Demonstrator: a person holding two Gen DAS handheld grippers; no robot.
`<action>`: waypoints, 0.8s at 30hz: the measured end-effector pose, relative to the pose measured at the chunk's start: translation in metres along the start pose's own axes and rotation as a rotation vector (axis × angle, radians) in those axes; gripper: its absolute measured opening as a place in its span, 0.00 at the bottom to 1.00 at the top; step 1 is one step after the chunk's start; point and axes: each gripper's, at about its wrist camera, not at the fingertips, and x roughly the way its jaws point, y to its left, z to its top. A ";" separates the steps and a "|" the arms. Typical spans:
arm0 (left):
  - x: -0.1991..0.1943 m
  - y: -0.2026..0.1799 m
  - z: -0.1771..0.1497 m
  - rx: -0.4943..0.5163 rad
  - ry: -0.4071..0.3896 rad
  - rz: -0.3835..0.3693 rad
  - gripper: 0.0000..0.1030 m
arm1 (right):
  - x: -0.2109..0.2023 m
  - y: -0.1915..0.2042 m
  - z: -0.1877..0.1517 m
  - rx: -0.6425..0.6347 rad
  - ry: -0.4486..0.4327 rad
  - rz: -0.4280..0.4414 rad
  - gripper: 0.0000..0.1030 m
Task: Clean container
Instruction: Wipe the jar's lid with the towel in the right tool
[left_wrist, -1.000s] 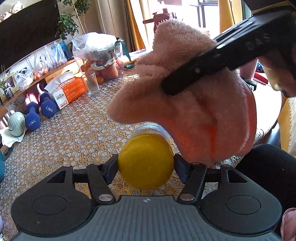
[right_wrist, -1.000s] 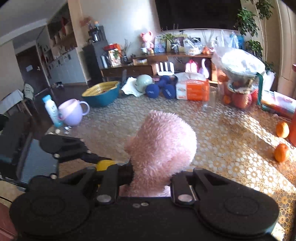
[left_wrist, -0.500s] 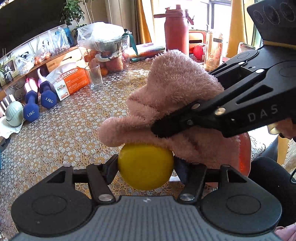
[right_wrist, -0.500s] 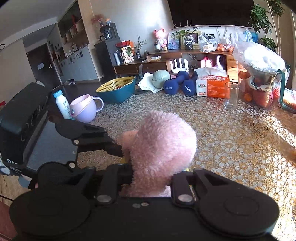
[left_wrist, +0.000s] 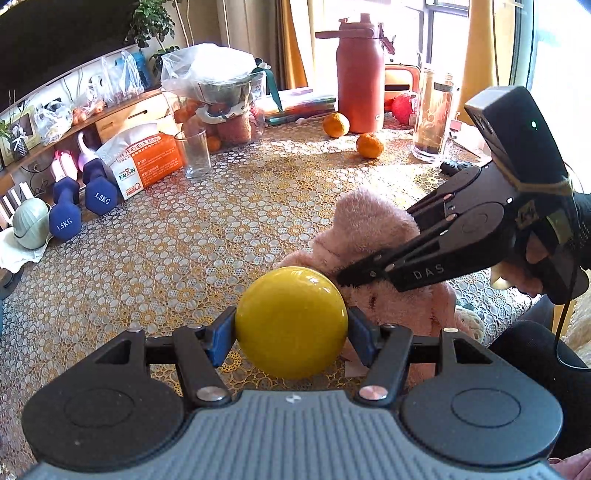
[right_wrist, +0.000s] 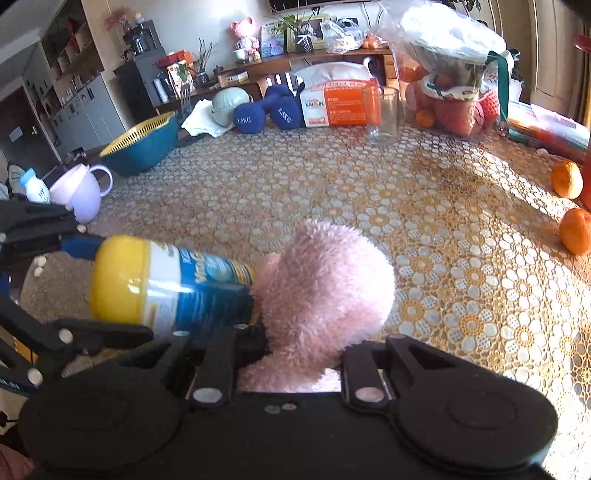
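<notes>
My left gripper is shut on a container, gripping its yellow lid, which faces the left wrist camera. From the right wrist view the container lies sideways, a yellow-capped bottle with a blue and white label, held above the table by the left gripper. My right gripper is shut on a fluffy pink cloth that presses against the container's far end. Through the left wrist camera the right gripper and pink cloth sit just right of the lid.
A lace-patterned tablecloth covers the table. A glass, tissue box, blue dumbbells, two oranges, a red flask and a tall jar stand farther back. A teal colander and lilac cup sit at left.
The cloth in my right gripper has slid off the top of the lid, down and to the right along the container. The yellow lid now shows fully uncovered.
</notes>
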 end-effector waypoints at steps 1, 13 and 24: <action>0.000 0.001 0.000 -0.002 0.000 -0.001 0.61 | 0.001 0.001 -0.004 -0.009 0.008 -0.010 0.17; -0.002 -0.001 0.004 -0.020 -0.029 0.013 0.61 | -0.093 0.038 0.006 -0.048 -0.251 0.134 0.17; 0.006 -0.013 0.013 0.042 -0.059 0.034 0.60 | -0.062 0.045 0.029 -0.054 -0.189 0.203 0.17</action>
